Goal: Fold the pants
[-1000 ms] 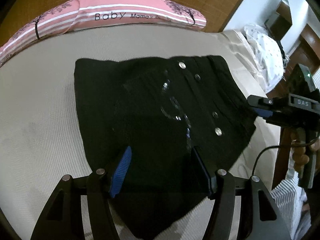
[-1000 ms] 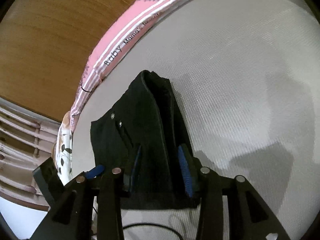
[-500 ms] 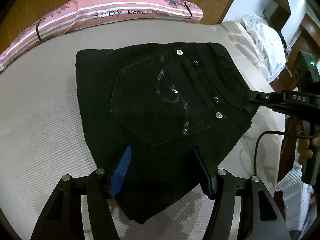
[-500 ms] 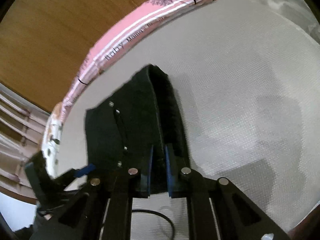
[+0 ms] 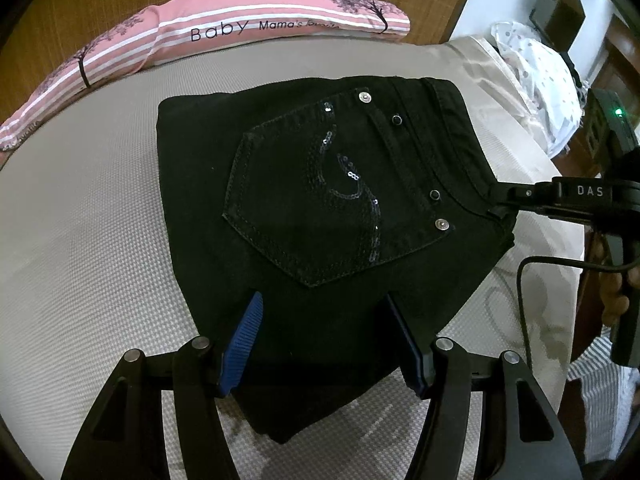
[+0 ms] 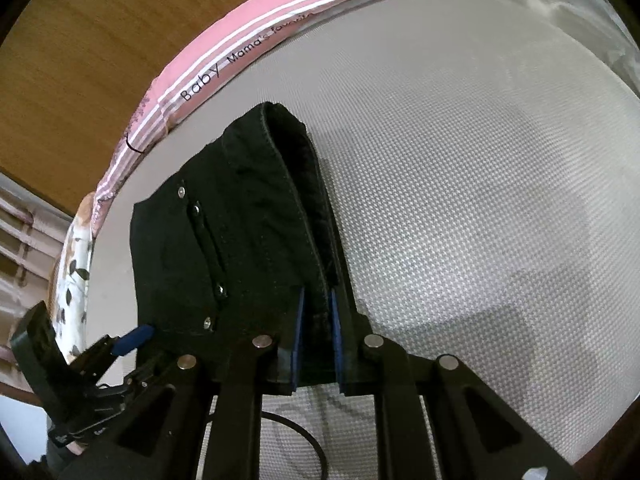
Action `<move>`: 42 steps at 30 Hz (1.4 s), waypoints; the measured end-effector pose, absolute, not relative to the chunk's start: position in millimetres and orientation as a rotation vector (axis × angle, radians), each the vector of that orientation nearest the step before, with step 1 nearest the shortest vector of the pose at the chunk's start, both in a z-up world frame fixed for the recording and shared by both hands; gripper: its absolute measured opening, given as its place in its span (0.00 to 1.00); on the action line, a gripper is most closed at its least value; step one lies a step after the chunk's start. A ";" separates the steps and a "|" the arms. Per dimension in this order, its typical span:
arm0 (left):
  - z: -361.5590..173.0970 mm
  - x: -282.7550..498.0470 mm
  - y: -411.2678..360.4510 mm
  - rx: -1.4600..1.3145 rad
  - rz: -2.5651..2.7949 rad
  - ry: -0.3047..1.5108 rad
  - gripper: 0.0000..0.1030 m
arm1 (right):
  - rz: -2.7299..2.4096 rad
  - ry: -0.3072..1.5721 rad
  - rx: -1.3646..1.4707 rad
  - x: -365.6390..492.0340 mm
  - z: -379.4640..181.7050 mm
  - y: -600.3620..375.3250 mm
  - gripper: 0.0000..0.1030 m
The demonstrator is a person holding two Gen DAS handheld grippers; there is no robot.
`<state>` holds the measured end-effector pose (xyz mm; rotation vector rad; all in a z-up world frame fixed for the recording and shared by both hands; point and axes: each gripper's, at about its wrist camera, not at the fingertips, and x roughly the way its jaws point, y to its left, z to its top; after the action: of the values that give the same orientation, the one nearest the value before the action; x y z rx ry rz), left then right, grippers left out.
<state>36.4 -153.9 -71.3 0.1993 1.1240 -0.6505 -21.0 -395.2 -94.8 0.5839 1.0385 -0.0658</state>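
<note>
Black pants [image 5: 312, 216] lie folded, sequined pocket up, on mattress [image 5: 80, 240].

Left gripper [image 5: 322, 336]: your jaws stand apart, angled steeply down over the pants [image 5: 280, 184]; blue pads bare, nothing pressed between them.
Right gripper [image 6: 316, 320]: your jaws are pinched nearly together on the waistband edge of the pants, fabric sandwiched between the blue pads; pointed steeply down.
Right hand [image 5: 616, 292]: your fingers wrap the handle at the frame's right edge.
Sleeve [image 5: 600, 396]: striped, below that hand.
</note>
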 end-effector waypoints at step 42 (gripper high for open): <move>-77.9 198.5 -129.2 0.002 -0.573 1.095 0.66 | -0.044 1.040 0.473 80.4 -83.0 -390.5 0.13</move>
<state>198.5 -129.2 -77.9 0.0022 1.0951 -0.5730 80.4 -390.5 -83.0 0.4725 1.0400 -0.0439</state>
